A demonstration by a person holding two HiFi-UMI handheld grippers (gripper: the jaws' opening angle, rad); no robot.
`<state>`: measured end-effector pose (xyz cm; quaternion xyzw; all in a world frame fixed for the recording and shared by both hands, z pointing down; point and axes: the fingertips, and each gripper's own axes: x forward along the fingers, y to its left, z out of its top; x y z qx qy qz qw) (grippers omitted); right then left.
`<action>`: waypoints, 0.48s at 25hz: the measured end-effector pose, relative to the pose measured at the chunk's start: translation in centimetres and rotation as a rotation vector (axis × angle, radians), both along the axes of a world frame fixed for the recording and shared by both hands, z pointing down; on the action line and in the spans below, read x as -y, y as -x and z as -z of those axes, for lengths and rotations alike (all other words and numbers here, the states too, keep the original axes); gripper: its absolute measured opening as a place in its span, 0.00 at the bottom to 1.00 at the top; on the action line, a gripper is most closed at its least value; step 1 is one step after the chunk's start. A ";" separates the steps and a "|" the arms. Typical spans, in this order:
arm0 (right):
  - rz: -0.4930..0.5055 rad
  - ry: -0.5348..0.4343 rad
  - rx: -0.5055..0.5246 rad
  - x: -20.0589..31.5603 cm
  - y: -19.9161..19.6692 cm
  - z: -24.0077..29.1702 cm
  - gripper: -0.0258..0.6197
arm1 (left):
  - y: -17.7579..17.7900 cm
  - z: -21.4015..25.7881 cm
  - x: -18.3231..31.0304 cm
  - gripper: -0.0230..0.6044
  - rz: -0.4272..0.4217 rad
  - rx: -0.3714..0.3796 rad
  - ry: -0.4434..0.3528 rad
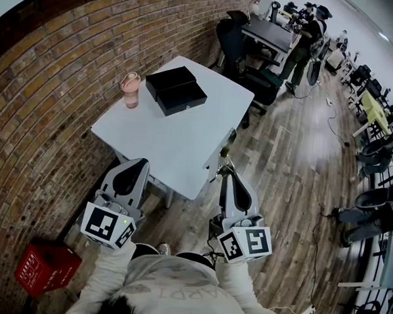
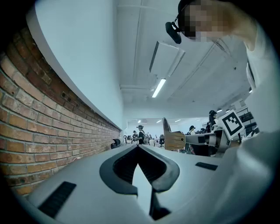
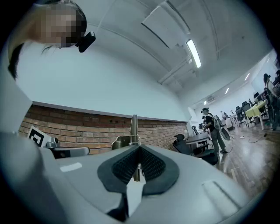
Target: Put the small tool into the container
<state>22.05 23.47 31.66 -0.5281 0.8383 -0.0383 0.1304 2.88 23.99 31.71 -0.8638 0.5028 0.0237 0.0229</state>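
Observation:
A black box (image 1: 176, 89) lies in two halves side by side on the white table (image 1: 184, 139), toward its far side. My right gripper (image 1: 227, 169) is shut on a thin metal tool (image 1: 227, 145) that sticks up past the jaws, just off the table's near right edge. In the right gripper view the tool (image 3: 134, 127) rises straight from between the closed pads of the right gripper (image 3: 139, 151), pointing at the brick wall. My left gripper (image 1: 132, 164) hovers at the table's near left corner. The left gripper (image 2: 139, 148) is shut with nothing between its pads.
A pink cup (image 1: 130, 89) stands on the table left of the box, near the brick wall (image 1: 48, 99). A red crate (image 1: 46, 267) sits on the wooden floor at the lower left. Office chairs (image 1: 239, 37), a dark desk and a standing person (image 1: 304, 40) are beyond the table.

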 end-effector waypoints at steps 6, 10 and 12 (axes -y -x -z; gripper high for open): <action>-0.004 -0.002 -0.004 -0.1 0.4 0.1 0.06 | 0.2 0.0 0.0 0.04 -0.008 -0.002 -0.002; -0.009 -0.001 -0.002 -0.3 0.7 0.0 0.06 | 0.4 -0.1 0.0 0.04 -0.014 -0.003 -0.003; -0.012 0.000 -0.001 -0.3 0.9 0.1 0.06 | 0.6 0.0 0.0 0.04 -0.016 -0.003 -0.002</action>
